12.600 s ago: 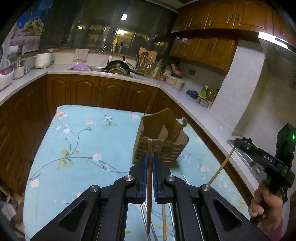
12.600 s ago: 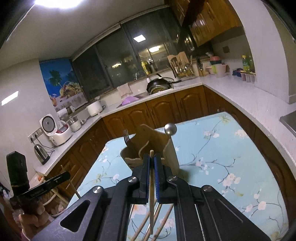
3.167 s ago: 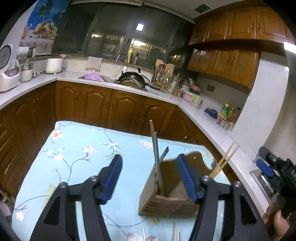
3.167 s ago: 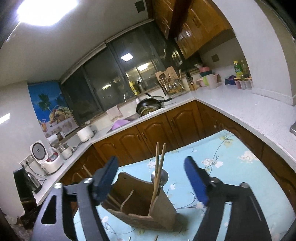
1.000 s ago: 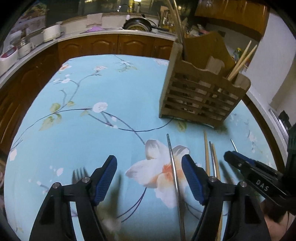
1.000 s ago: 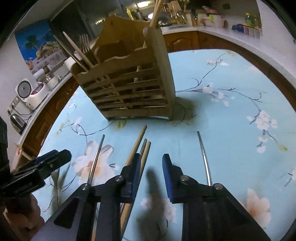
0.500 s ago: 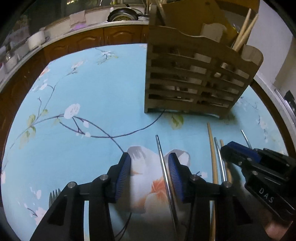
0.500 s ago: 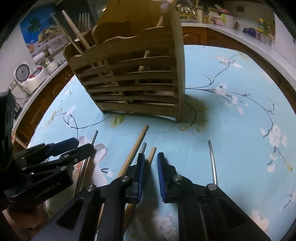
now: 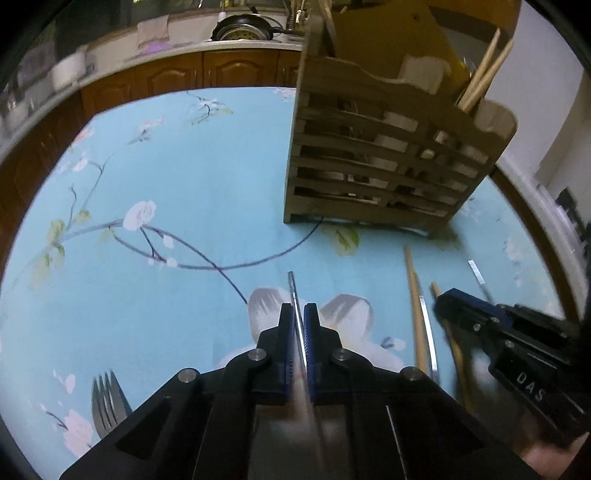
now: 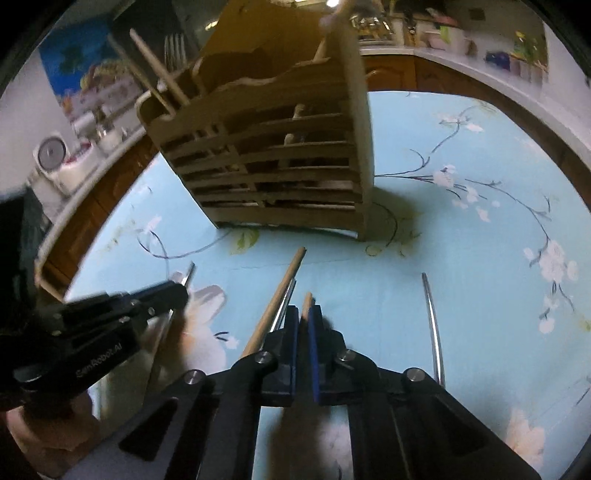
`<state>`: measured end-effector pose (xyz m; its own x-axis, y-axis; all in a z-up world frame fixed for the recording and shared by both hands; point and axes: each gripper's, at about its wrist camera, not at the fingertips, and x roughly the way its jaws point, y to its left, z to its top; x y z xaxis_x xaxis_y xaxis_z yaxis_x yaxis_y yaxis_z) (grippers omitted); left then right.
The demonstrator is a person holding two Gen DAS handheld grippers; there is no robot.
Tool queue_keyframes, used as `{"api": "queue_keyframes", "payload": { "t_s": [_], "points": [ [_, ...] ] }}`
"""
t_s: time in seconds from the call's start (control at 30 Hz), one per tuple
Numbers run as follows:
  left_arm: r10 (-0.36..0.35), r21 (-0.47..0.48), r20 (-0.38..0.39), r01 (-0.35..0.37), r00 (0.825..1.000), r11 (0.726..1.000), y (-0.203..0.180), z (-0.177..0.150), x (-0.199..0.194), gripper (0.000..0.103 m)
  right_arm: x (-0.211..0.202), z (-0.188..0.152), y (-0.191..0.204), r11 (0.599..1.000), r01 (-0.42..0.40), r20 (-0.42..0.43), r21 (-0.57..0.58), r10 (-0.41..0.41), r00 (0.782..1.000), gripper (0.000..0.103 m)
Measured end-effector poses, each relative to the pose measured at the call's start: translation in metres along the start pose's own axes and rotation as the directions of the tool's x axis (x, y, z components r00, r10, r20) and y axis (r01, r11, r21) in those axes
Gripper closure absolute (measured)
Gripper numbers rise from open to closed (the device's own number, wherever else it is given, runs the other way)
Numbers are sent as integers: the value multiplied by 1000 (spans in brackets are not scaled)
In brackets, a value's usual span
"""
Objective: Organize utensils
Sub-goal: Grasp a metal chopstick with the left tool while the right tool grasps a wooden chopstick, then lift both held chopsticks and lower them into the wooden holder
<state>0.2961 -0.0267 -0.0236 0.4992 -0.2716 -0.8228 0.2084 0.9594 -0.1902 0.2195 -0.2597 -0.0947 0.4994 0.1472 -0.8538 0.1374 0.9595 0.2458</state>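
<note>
The left gripper (image 9: pixel 299 314) is clamped on a metal rod (image 9: pixel 291 282) lying on the blue cloth (image 9: pixel 177 184); the right gripper (image 10: pixel 303 317) pinches a wooden chopstick (image 10: pixel 306 299). The wooden holder (image 9: pixel 388 166) stands just ahead, open cloth leftward

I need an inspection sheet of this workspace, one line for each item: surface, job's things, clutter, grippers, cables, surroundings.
Surface: table with blue floral cloth, flat.
Job's things: wooden utensil holder stands upright with chopsticks inside; loose wooden chopstick, second metal chopstick and fork lie on the cloth.
Clutter: nothing seen.
Grippers: left gripper is shut on a metal chopstick; right gripper is shut on a short wooden chopstick. Both point down at the cloth.
Cables: nothing seen.
Surroundings: wooden cabinets, counter with pan, rice cooker.
</note>
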Motion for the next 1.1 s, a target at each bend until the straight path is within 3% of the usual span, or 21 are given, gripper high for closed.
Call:
{"api": "queue_keyframes", "payload": {
  "t_s": [0.1,0.33,0.8,1.1],
  "points": [
    [-31,-27,30,32,999,999,6,-5,-16,100,-18,1,-3,998,-48,34,34,47,998,98],
    [-93,-69,126,103,988,992,14,-14,-71,100,-71,4,-6,995,-83,153,60,73,986,99],
    [-134,-39,312,154,940,987,21,-34,-183,100,-156,20,3,993,-110,360,48,85,929,99],
    [-141,-25,375,162,916,986,22,-37,-214,100,-191,34,7,994,-104,443,32,80,893,99]
  ]
}}
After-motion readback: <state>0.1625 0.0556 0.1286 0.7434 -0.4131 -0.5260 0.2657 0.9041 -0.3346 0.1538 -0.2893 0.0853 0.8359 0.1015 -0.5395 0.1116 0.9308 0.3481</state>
